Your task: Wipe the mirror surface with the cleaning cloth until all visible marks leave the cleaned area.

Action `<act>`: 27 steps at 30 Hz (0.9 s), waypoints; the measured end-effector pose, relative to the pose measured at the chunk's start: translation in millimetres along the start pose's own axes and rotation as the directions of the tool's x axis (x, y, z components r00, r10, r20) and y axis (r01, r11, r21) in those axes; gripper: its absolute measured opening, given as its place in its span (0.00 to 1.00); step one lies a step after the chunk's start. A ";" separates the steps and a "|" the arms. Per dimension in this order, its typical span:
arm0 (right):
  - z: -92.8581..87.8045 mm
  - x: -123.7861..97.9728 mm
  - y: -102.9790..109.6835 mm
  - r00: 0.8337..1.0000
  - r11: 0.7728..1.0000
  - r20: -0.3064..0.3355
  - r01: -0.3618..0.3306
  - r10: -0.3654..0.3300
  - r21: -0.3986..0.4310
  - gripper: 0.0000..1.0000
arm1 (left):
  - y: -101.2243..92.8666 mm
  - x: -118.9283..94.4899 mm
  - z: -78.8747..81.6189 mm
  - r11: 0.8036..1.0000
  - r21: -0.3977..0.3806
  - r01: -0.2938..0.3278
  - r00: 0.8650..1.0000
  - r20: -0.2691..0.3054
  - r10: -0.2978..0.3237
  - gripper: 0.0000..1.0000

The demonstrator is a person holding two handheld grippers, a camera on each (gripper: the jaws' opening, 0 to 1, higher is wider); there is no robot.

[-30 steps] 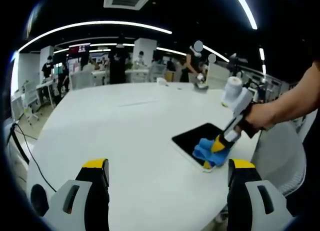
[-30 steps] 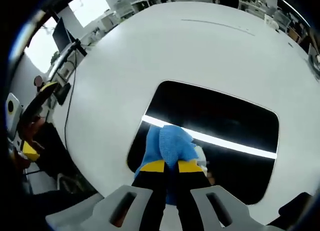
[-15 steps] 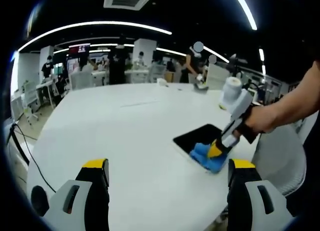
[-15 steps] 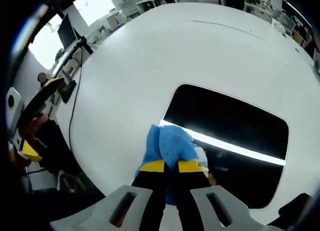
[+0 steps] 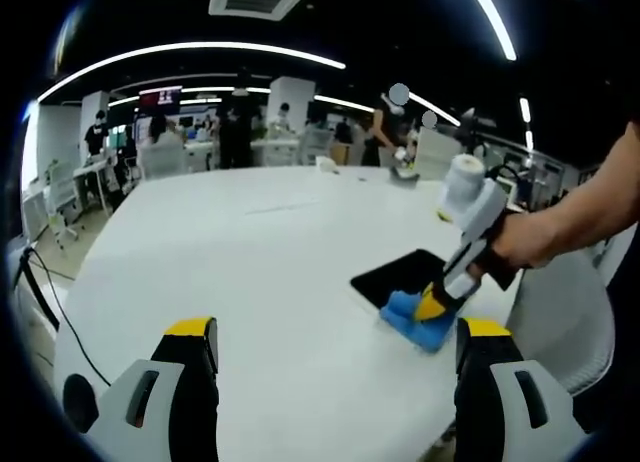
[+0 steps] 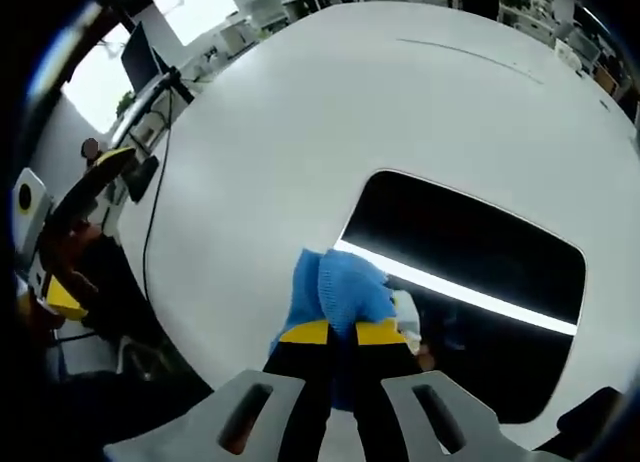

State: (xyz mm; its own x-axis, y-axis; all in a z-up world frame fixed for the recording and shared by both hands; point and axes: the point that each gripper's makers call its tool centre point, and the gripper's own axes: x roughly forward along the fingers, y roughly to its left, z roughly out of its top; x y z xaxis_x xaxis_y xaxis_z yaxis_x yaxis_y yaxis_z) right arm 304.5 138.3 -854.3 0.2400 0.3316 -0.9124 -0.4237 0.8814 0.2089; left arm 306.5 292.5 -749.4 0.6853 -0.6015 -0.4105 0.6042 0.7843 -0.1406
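Mirror (image 5: 400, 276) first, in the left gripper view: it lies flat on the white table (image 5: 250, 272) at the right middle of the frame, a dark slab whose long side runs from its near corner up toward the right. My right gripper (image 5: 432, 304) comes in from the right edge, held by my hand (image 5: 525, 244), pressing the blue cloth (image 5: 418, 320) down at the mirror's lower end, where the cloth spills onto the table. My left gripper (image 5: 335, 342) rises from the bottom of the frame with its jaws spread wide apart and nothing between them, well short of the mirror.

In the right gripper view the mirror (image 6: 470, 292) fills the centre right, its long axis slanting from upper left down to lower right, a bright ceiling light reflected as a streak along it. My right gripper (image 6: 342, 332) is clamped tight on the cloth (image 6: 340, 287), which sits at the mirror's lower-left edge, half on glass, half on table (image 6: 300, 112).

I can't make out any marks on the dark glass at this sharpness, so I judge the wiping under way and can't call it finished.
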 end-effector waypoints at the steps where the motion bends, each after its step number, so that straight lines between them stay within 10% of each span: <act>1: 0.3 0.1 -0.2 1.000 1.000 -0.005 -0.003 0.003 0.000 0.02 | 0.4 0.5 -0.1 1.000 0.000 0.000 1.000 0.000 0.000 1.00; 27: 1.3 0.4 -0.5 1.000 1.000 -0.007 -0.006 0.006 -0.007 0.01 | -2.1 5.9 -0.8 1.000 0.008 0.019 1.000 -0.013 -0.019 1.00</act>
State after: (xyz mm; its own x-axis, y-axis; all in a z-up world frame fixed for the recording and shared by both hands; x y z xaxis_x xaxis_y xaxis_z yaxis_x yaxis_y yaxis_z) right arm 306.0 138.4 -854.3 0.2310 0.3344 -0.9137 -0.4313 0.8770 0.2119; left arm 308.9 287.4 -752.2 0.6686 -0.6141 -0.4193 0.6201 0.7717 -0.1414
